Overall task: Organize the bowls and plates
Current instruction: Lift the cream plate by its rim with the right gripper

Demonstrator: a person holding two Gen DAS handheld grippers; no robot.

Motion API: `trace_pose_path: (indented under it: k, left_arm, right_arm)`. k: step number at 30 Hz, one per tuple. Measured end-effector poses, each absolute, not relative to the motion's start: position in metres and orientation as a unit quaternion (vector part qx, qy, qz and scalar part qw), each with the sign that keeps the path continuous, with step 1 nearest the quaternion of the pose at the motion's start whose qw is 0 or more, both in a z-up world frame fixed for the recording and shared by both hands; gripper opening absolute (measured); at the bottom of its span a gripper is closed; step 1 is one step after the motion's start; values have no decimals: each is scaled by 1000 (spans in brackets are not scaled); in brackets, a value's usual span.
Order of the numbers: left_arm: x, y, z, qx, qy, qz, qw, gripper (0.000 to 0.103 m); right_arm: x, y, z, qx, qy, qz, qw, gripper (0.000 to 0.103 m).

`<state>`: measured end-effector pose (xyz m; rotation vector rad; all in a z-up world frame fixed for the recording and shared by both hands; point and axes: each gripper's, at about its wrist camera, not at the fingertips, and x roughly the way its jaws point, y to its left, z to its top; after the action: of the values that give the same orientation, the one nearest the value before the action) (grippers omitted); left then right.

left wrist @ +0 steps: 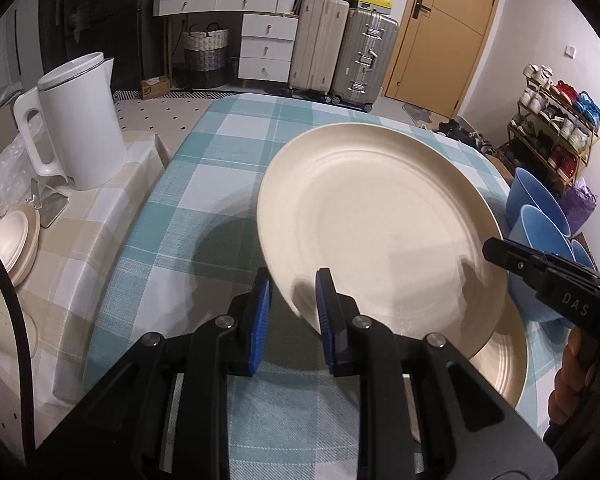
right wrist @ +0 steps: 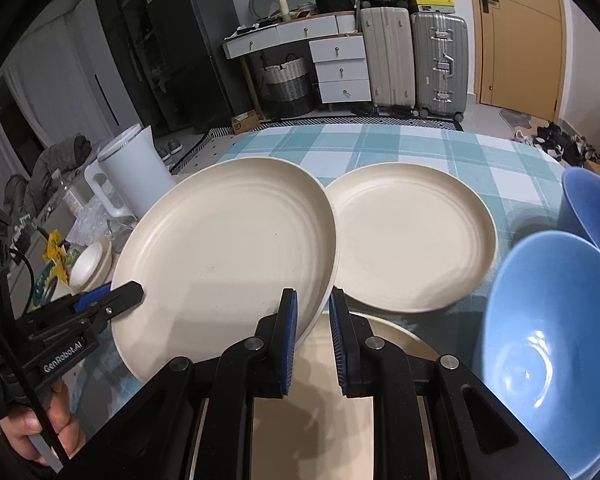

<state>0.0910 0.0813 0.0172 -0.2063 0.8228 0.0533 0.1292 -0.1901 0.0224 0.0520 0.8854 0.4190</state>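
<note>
A large cream plate [left wrist: 380, 224] [right wrist: 228, 256] hangs tilted above the teal checked table [left wrist: 220, 168]. My left gripper [left wrist: 292, 308] is shut on its near-left rim, and the left gripper [right wrist: 128, 290] also shows from the side in the right wrist view. My right gripper [right wrist: 314, 316] is shut on the plate's opposite rim, and the right gripper [left wrist: 492, 250] reaches in from the right in the left wrist view. A second cream plate [right wrist: 412, 240] lies flat on the cloth. A third plate [right wrist: 384, 344] [left wrist: 508, 364] lies under the raised one. Blue bowls [right wrist: 548, 340] [left wrist: 540, 216] stand at the right.
A white kettle [left wrist: 80, 128] [right wrist: 136, 164] stands on a beige checked side table [left wrist: 80, 240] at the left, with stacked cream dishes [left wrist: 12, 240] beside it. Suitcases [left wrist: 340, 48], white drawers [left wrist: 266, 46] and a shoe rack [left wrist: 556, 128] stand beyond the table's far edge.
</note>
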Motion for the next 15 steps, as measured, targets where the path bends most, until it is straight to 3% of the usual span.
trace_pose_path:
  k: [15]
  left_arm:
    - [83,54,22,-72,413,1,908,19]
  right_arm:
    - [94,-222,32,44,412,182,892,17]
